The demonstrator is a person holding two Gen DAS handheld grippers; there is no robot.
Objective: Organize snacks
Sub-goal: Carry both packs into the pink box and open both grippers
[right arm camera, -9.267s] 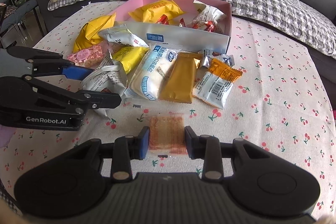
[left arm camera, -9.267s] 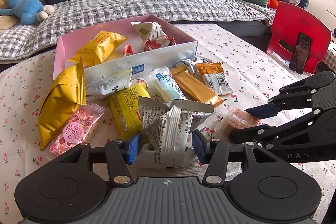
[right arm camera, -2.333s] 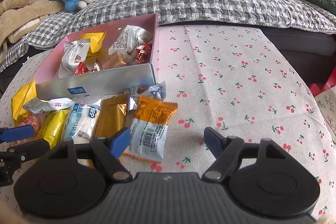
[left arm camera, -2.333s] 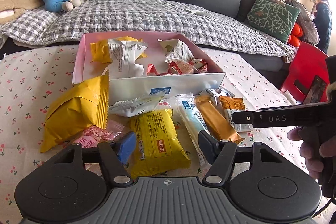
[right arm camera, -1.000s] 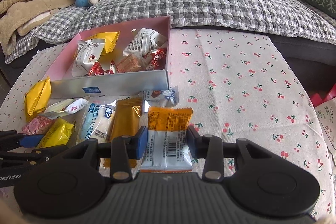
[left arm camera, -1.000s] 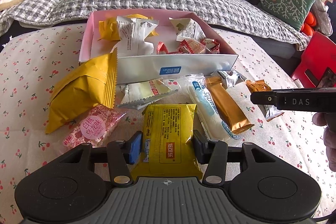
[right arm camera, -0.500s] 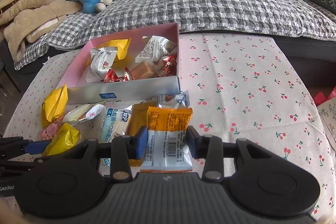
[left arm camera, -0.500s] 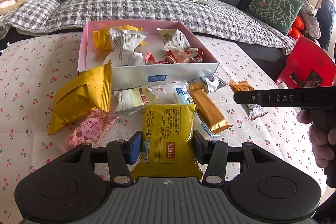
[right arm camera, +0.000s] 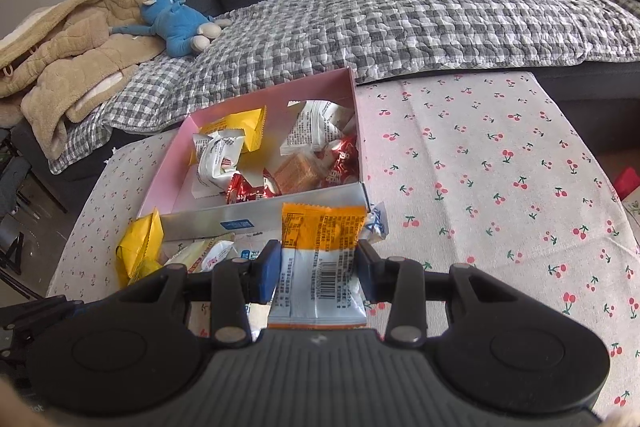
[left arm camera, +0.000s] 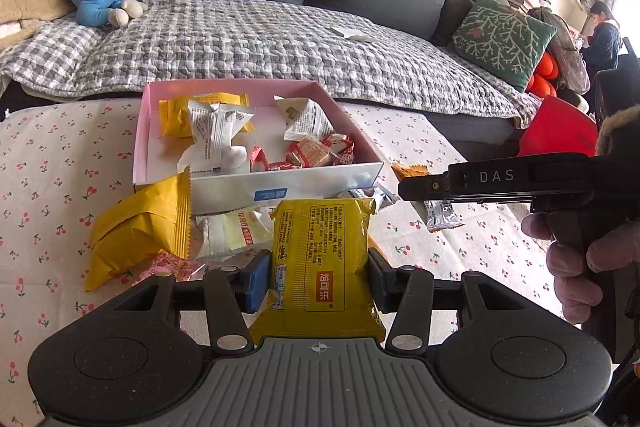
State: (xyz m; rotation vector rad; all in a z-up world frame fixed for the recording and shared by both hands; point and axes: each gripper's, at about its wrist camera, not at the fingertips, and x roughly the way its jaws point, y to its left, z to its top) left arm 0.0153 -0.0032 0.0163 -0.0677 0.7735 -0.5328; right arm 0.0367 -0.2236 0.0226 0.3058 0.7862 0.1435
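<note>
Clamping a yellow snack packet [left arm camera: 320,263], the left gripper [left arm camera: 318,281] hung before the pink box [left arm camera: 168,95]. The right gripper [right arm camera: 316,273] pinched an orange-and-white packet [right arm camera: 320,255].

Table [left arm camera: 52,163] under a cherry-print cloth. Resting on it: a pink box [left arm camera: 141,143] holding wrapped snacks; against the box's near wall, a large yellow bag [left arm camera: 136,227], a pale packet [left arm camera: 232,233] and a pink-speckled packet [left arm camera: 172,265]; at its right corner, small silver wrappers [left arm camera: 366,193].
</note>
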